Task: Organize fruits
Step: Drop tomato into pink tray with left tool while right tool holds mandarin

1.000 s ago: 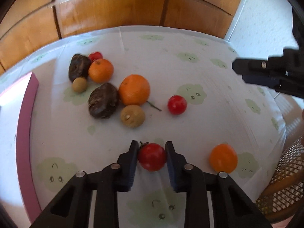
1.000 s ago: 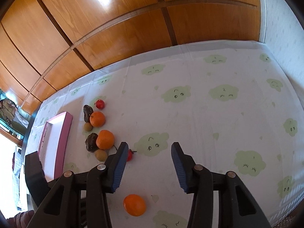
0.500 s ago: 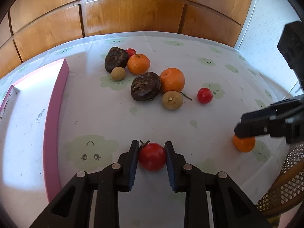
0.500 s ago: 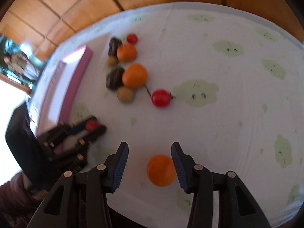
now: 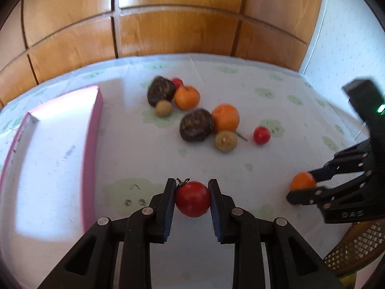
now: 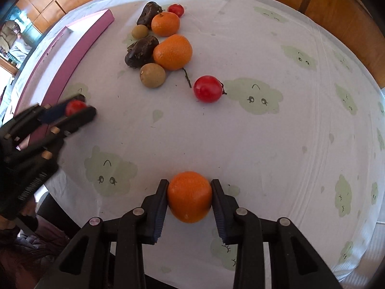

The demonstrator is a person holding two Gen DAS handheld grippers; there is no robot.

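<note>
Pinching a tomato point(image 5: 192, 198) between both pads, the left gripper point(image 5: 192, 201) is holding it clear above the cloth point(image 5: 134, 149), with the pink tray point(image 5: 92, 144) to the left of its jaws. The right gripper point(image 6: 189, 197) is closing its jaws on an orange point(image 6: 189, 196), both pads touching its sides. Ahead of both jaws, the remaining fruit is lying clustered on the cloth, a second tomato point(image 6: 208, 89) sitting apart from it.
</note>
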